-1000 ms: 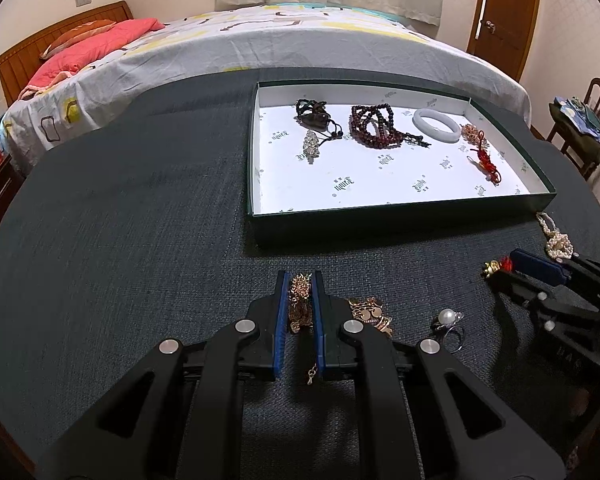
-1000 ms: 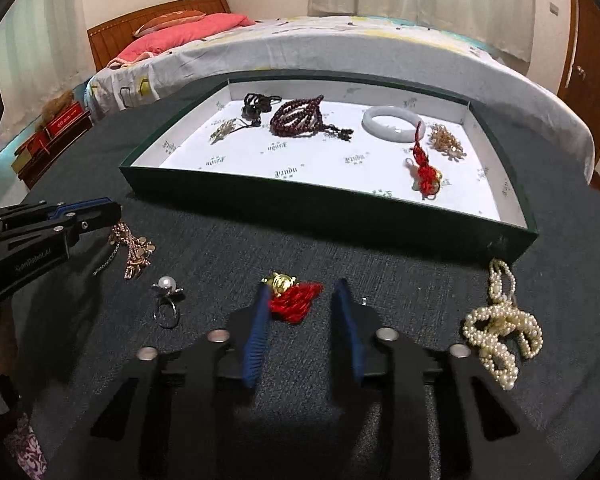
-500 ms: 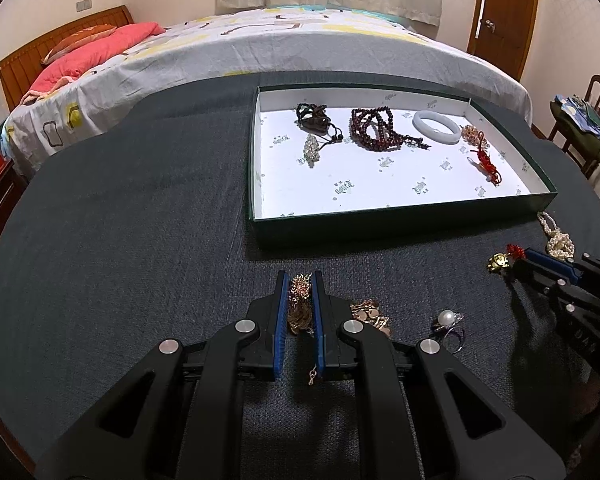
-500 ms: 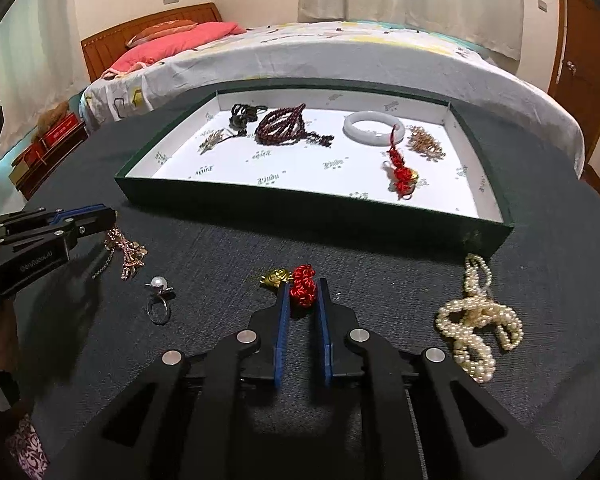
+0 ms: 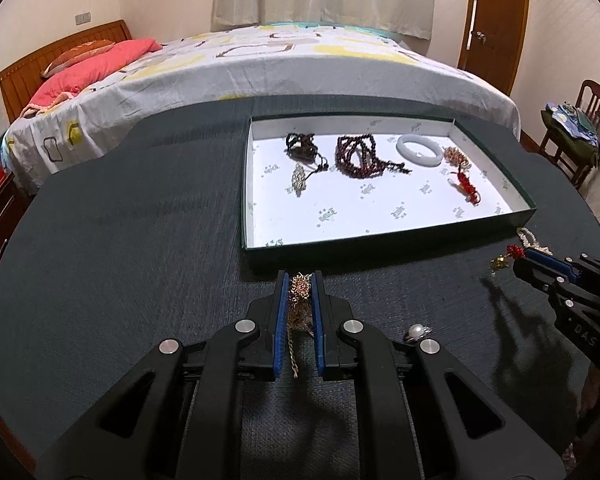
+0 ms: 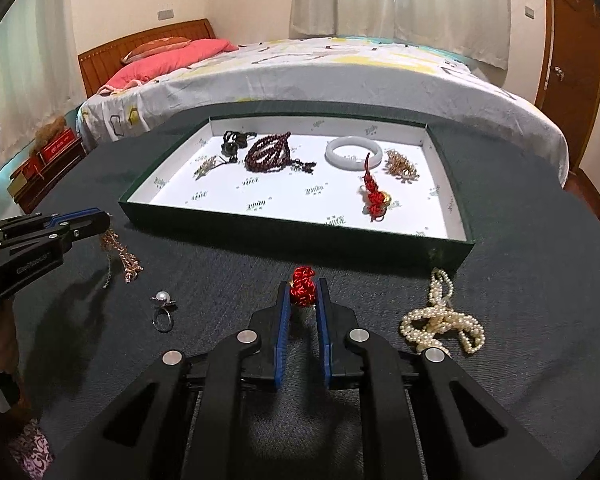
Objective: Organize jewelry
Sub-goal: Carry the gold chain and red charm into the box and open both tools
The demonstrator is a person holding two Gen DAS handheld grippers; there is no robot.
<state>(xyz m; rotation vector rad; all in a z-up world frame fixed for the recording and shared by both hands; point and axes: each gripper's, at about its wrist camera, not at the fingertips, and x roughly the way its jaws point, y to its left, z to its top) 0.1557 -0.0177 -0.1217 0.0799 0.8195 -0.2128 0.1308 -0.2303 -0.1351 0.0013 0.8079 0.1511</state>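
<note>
Left gripper point(image 5: 300, 280): jaws clenched on a gold chain piece point(image 5: 299, 296), a strand dangling between the fingers, held clear of the dark tabletop point(image 5: 120, 260). Right gripper point(image 6: 303, 286): jaws clamped on a red knotted charm point(image 6: 302, 290), also held above the tabletop. On the tabletop: a pearl ring point(image 6: 163, 304) between the two grippers, a pearl necklace point(image 6: 440, 320) right of the right gripper. Green tray point(image 6: 292, 228) beyond, white-lined, holding a dark cord pendant point(image 6: 236, 142), dark red beads point(image 6: 270, 154), a white bangle point(image 6: 354, 152), a second red knot point(image 6: 374, 196) and a gold ornament point(image 6: 402, 166). Bed point(image 5: 280, 64) behind.
</note>
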